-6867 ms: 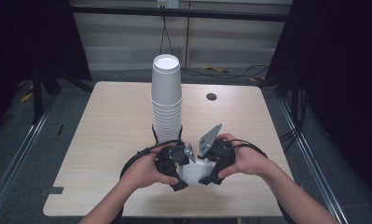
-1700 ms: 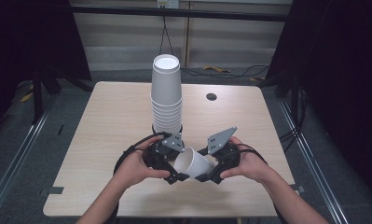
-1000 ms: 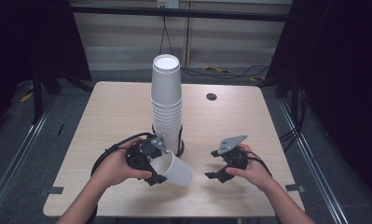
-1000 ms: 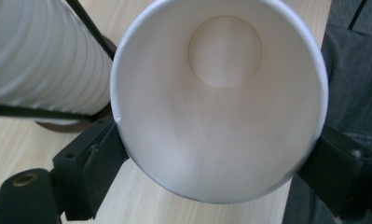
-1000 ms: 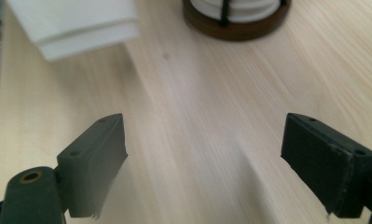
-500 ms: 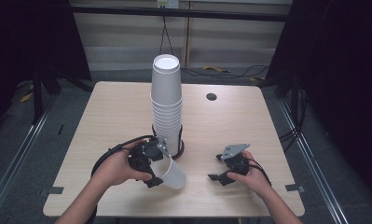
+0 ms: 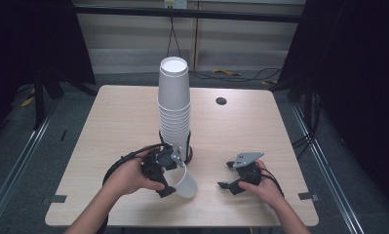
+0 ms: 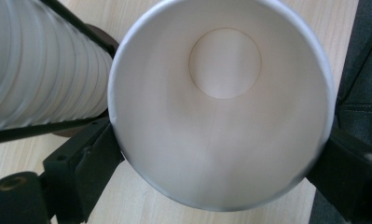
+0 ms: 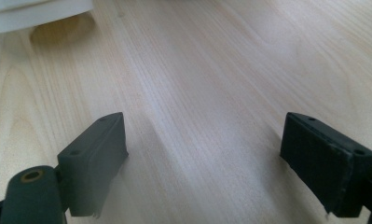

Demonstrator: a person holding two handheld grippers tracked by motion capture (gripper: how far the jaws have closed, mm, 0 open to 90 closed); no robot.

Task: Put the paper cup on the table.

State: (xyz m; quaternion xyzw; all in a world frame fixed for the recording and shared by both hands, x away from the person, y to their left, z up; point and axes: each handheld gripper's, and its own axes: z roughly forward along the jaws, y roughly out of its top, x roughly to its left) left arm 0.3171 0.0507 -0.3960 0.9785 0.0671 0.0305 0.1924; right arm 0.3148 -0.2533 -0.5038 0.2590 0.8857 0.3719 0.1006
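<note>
A tall stack of white paper cups [image 7: 174, 105] stands upside down near the table's middle; its ribbed side [image 8: 39, 70] is at the left of the left gripper view. My left gripper [image 7: 168, 176] is shut on a single white paper cup [image 7: 186, 183] [image 8: 218, 102], held tilted low over the table in front of the stack. The cup's open mouth faces the left gripper's camera, with a jaw on each side of its rim. My right gripper [image 7: 224, 175] [image 9: 216, 163] rests open on the wood to the right, with nothing between its jaws.
The light wooden table [image 7: 114, 122] has a small round dark hole [image 7: 221, 101] at the back right. Black cables [image 7: 128, 157] loop from the left gripper around the stack's base. Dark floor and rails surround the table.
Both grippers held the single cup together; the right one let go and drew off to the right. The left gripper carried the cup left and lowered it toward the table.
</note>
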